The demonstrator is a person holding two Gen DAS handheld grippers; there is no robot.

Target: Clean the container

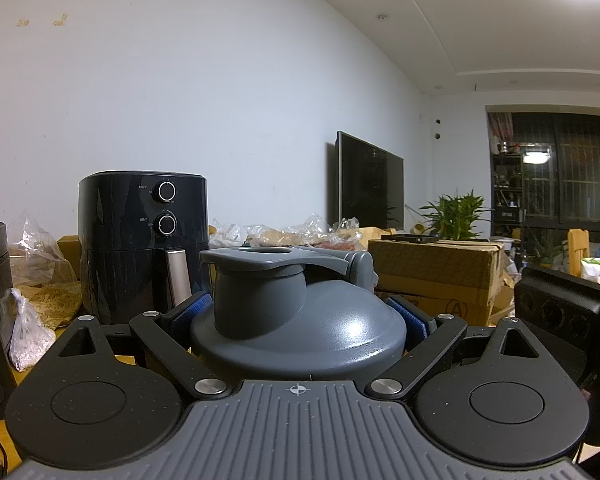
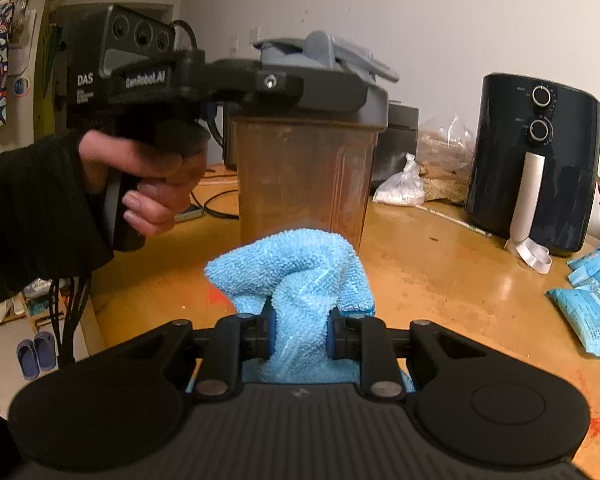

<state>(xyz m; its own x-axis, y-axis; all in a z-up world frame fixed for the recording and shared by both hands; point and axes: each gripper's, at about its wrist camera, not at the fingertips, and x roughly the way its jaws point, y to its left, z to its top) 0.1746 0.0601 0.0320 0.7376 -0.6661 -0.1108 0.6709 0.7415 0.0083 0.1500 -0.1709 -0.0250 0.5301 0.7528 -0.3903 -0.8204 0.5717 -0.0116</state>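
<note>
Now left tongs (image 1: 298,316) clamp the container's lid (image 1: 300,320); right tongs (image 2: 300,334) pinch a cloth (image 2: 296,272) just before it.

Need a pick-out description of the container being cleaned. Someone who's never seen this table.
On the yellow-brown table, look left of the black air fryer. The container stands upright there: a tall translucent amber tub with a grey lid, which the left gripper clamps. Nothing else there is see-through brown; a blue cloth hangs before it.

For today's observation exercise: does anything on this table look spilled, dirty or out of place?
Yes. The container gripped at its grey lid by the left gripper has brown-stained, murky walls. Red-orange smears mark the wooden table near its right edge. The right gripper holds a blue cloth.
</note>
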